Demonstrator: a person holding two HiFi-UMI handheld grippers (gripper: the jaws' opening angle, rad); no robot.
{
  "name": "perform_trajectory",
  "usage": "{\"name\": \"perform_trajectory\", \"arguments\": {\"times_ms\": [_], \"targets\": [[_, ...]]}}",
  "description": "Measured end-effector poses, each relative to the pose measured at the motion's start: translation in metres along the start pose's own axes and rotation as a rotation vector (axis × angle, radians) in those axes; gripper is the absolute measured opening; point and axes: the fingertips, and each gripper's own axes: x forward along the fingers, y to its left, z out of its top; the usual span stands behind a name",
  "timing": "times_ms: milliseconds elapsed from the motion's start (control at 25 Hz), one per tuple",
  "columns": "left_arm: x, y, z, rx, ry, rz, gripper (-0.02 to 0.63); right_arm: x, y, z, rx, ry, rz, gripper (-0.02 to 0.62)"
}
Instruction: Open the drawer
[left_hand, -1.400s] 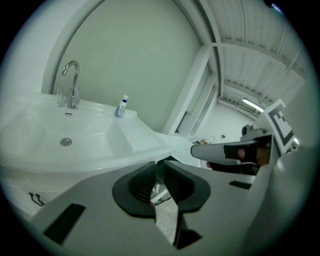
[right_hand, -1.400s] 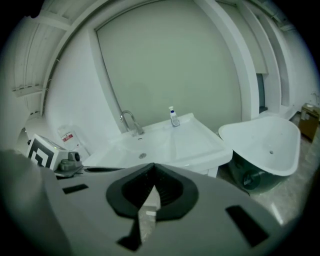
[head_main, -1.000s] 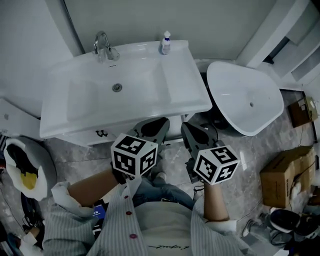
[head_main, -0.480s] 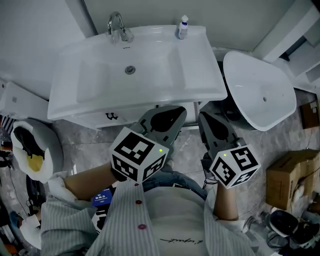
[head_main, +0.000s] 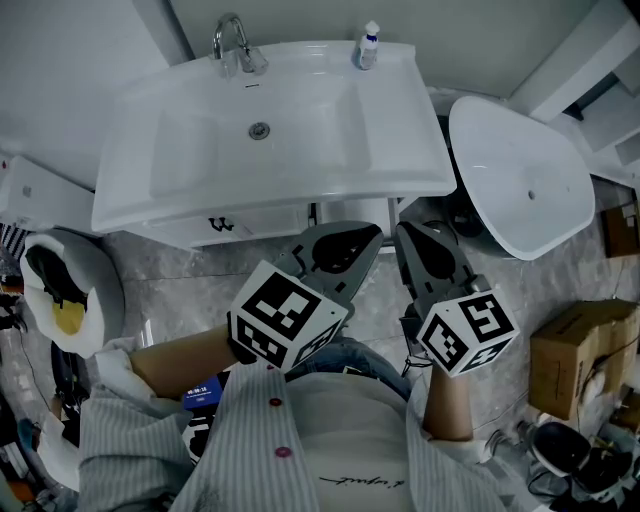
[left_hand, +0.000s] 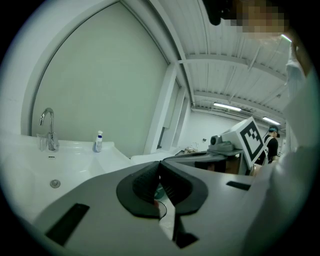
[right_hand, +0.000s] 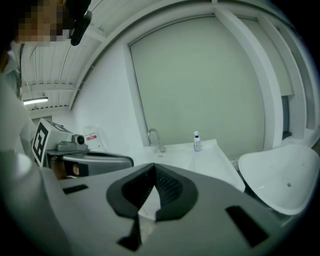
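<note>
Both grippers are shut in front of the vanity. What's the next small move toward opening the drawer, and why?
Probably open the left gripper and lower it toward the dark handle on the drawer front under the sink. Its jaws are together on nothing, the drawer looks closed, and the handle lies nearer this gripper than the right gripper.

Your left tool (left_hand: 160, 172) fills the foreground: grey jaws with black ribbed pads pressed together, nothing gripped between them. Beyond it, at left, is the white ceramic washbasin (left_hand: 30, 165) with its round metal drain (left_hand: 55, 184), a curved chrome tap (left_hand: 47, 127) and, near the back corner, a small pale bottle marked with blue (left_hand: 98, 141). At right is a white cube with black square markers (left_hand: 248, 141). Behind the basin stands a pale green wall panel (left_hand: 110, 75).
</note>
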Motion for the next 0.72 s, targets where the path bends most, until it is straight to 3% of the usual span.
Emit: {"name": "perform_trajectory", "arguments": {"times_ms": [720], "targets": [[0.0075,-0.0042,-0.0015,0.025,0.012,-0.006,0.017,-0.0063,-0.0072,-0.0039,0.023,-0.007,-0.011,0.008]]}}
